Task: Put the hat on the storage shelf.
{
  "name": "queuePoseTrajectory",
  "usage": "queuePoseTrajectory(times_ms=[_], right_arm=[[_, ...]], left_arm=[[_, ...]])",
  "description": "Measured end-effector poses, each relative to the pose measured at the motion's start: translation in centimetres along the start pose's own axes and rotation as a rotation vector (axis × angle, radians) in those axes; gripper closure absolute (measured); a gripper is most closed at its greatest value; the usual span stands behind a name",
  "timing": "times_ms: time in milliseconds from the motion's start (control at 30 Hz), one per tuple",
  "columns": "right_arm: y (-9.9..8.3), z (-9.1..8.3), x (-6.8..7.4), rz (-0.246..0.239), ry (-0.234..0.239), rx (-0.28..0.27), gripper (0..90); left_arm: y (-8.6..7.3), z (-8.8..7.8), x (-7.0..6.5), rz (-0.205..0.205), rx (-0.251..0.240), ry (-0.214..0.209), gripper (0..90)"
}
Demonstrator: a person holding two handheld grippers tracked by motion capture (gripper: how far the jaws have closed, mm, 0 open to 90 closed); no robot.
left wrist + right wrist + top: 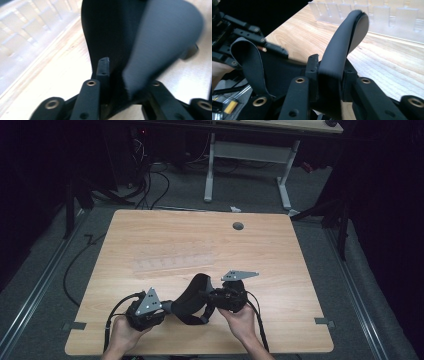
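Mask (189, 296), black, padded, curved, with loose strap (249, 62); lower edge hidden behind jaws. Held just above tabletop (150, 235), near clear tray (172, 260), both grippers (167, 306) (209, 296) clamped narrow on it.

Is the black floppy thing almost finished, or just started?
Done: both tongs have picked up the black padded fabric eye mask. In hand: the left tongs and right tongs grip it above the light wooden table, its strap looping loose. Left: I cannot tell where it goes.
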State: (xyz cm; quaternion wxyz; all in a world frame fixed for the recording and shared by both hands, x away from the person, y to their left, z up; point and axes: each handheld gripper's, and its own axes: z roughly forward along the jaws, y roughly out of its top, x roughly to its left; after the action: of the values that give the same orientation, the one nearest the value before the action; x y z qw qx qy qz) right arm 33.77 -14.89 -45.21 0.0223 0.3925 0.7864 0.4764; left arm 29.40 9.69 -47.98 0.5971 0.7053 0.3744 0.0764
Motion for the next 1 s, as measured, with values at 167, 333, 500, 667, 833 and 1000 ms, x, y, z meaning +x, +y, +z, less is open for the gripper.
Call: queuePoseTrajectory(times_ms=[167, 333, 500, 667, 833, 1000], right_arm=[[0.1, 0.1, -0.5, 0.006, -0.027, -0.009, 67.5], [0.1, -0.6, -0.9, 0.024, -0.046, -0.065, 53.6], [-0.4, -1.7, -0.9, -0.023, -0.168, -0.095, 45.7], [-2.0, -1.9, -2.7, -0.03, -0.303, -0.052, 44.4], [-3.8, -1.7, -4.8, -0.02, -0.422, -0.006, 42.4], [-5.3, -1.8, -6.5, -0.007, -0.498, 0.016, 41.3]], left_arm=[[0.0, -0.1, -0.4, -0.013, 0.028, -0.059, 86.2], [0.2, -0.3, -0.4, -0.032, 0.026, -0.072, 86.6], [0.7, -0.9, 0.0, -0.08, -0.002, -0.08, 86.6], [1.1, -1.5, 0.3, -0.104, -0.028, -0.099, 86.6], [1.6, -2.0, 0.4, -0.13, -0.054, -0.118, 86.6], [2.3, -2.6, 0.9, -0.157, -0.092, -0.114, 86.6]])
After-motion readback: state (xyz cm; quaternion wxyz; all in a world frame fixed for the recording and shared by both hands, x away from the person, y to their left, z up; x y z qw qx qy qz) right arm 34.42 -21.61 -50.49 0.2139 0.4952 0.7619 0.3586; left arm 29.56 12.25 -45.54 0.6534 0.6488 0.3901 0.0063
